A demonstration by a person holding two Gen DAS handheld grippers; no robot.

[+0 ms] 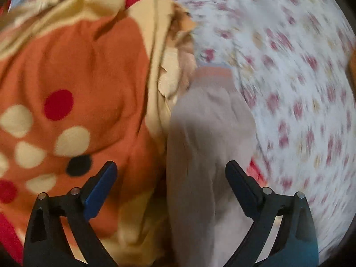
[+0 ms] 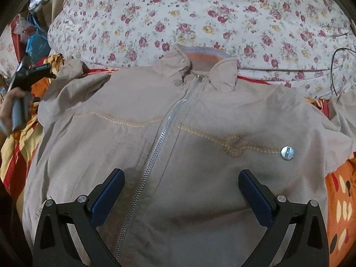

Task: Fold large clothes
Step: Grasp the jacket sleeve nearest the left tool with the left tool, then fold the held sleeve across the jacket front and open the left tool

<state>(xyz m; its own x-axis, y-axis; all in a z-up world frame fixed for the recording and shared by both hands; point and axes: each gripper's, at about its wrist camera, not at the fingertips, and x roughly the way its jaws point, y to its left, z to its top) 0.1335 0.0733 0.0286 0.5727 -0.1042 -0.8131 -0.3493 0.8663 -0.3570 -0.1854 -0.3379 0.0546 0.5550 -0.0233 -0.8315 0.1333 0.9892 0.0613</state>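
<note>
- Two tongs over one beige jacket (image 2: 178,155), spread front-up on an orange blanket (image 2: 340,200) on a bed, zipper (image 2: 155,151) closed up to the striped ribbed collar (image 2: 200,57).
- At far left of the right wrist view: left tongs (image 2: 37,71) gripped by a hand (image 2: 11,106), beside the jacket's sleeve end (image 2: 73,66), over yellow and orange folds.
- From the left wrist view, blurred: left tongs (image 1: 171,182) spread wide, nothing between the pads; orange blanket (image 1: 77,66) with red, cream and black dots on the left, a beige sleeve (image 1: 207,133) running up the middle between the fingers, striped cuff (image 1: 213,71) at its far end, floral sheet (image 1: 289,66) on the right.
- Centre of the right wrist view: right tongs (image 2: 180,191) apart above the jacket's lower front, clamped on nothing, zipper passing just inside the left finger.
- Further right: stitched chest seam ending at a silver snap (image 2: 287,152).
- Beyond the collar: floral sheet (image 2: 200,17), a thin black cable (image 2: 333,71) at its right edge.
</note>
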